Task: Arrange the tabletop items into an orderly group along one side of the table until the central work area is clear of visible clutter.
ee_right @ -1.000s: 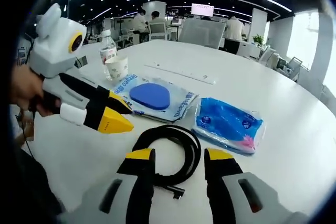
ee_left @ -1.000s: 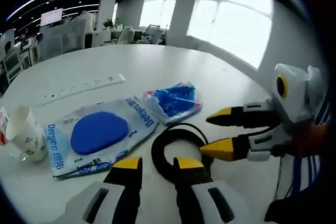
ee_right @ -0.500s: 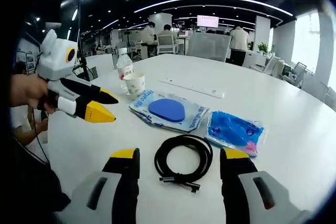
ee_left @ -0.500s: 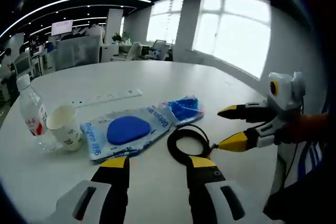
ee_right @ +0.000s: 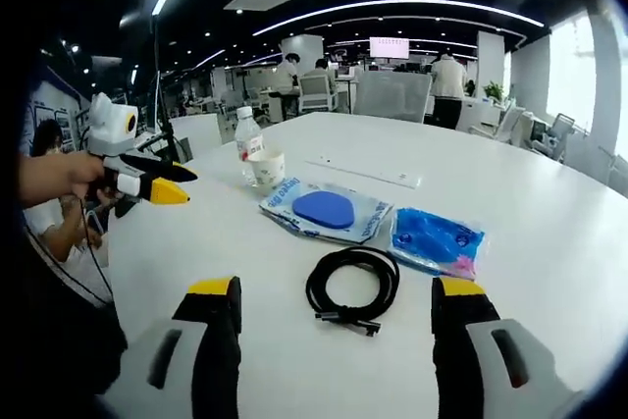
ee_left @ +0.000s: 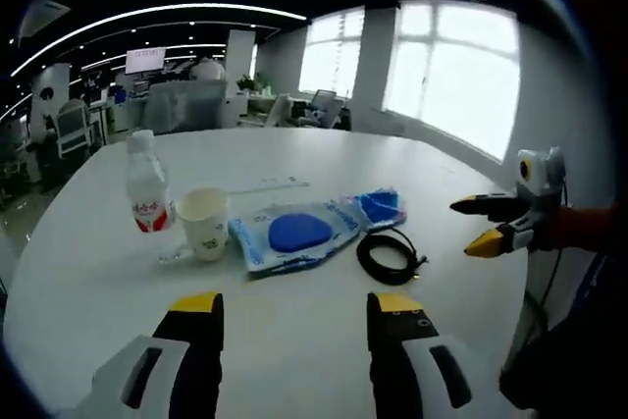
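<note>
Both grippers have backed off since a second ago, empty, jaws spread: left gripper (ee_left: 290,313), right gripper (ee_right: 334,299). Items look untouched, so no tidying yet. Right gripper view: coiled cable (ee_right: 353,285) dead ahead at 12 on the table (ee_right: 549,213); blue-pad packet (ee_right: 327,213) beyond it, long axis running 10-to-4; blue pouch (ee_right: 434,239) at 1; cup (ee_right: 264,169) and bottle (ee_right: 248,141) at 11; power strip (ee_right: 364,171) farthest.

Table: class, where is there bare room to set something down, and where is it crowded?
Bare table lies between the cable and the near edge, and beyond the power strip. Crowded: the row of bottle, paper cup, pouch and blue packet.
</note>
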`<action>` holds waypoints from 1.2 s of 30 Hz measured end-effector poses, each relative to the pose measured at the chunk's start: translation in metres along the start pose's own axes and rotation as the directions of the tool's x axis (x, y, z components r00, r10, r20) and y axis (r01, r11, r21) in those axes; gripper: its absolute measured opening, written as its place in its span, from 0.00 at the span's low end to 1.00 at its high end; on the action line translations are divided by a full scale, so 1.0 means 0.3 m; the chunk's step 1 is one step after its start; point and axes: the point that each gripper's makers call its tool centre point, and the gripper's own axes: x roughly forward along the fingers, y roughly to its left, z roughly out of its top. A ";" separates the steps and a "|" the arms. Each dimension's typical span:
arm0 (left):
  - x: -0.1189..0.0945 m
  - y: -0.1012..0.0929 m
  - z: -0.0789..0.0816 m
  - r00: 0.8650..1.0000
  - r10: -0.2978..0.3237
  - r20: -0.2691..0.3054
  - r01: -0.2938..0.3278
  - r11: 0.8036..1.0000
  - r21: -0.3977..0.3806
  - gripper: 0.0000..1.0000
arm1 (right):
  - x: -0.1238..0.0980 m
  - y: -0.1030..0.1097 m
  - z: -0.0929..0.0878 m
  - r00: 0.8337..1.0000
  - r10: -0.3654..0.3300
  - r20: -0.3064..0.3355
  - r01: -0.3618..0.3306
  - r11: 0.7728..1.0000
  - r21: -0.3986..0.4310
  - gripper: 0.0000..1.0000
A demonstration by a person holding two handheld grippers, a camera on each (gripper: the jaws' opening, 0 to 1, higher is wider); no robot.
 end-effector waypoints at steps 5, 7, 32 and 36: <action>-0.072 0.005 0.006 0.999 -0.033 0.030 0.033 0.999 -0.001 0.69 | -0.051 0.008 0.005 1.000 0.000 0.019 0.000 1.000 0.010 0.89; -0.096 0.014 -0.001 0.998 -0.048 0.040 0.048 0.999 0.000 0.75 | -0.072 0.005 0.006 1.000 -0.006 0.023 0.005 1.000 0.011 0.91; -0.273 0.005 -0.006 0.991 -0.127 0.044 0.127 0.992 0.005 1.00 | -0.218 0.004 -0.034 1.000 -0.013 0.011 0.012 0.998 0.057 0.99; -0.272 0.021 -0.006 0.992 -0.116 0.041 0.116 0.993 -0.002 1.00 | -0.229 0.001 -0.040 1.000 -0.017 0.007 0.016 0.997 0.071 0.99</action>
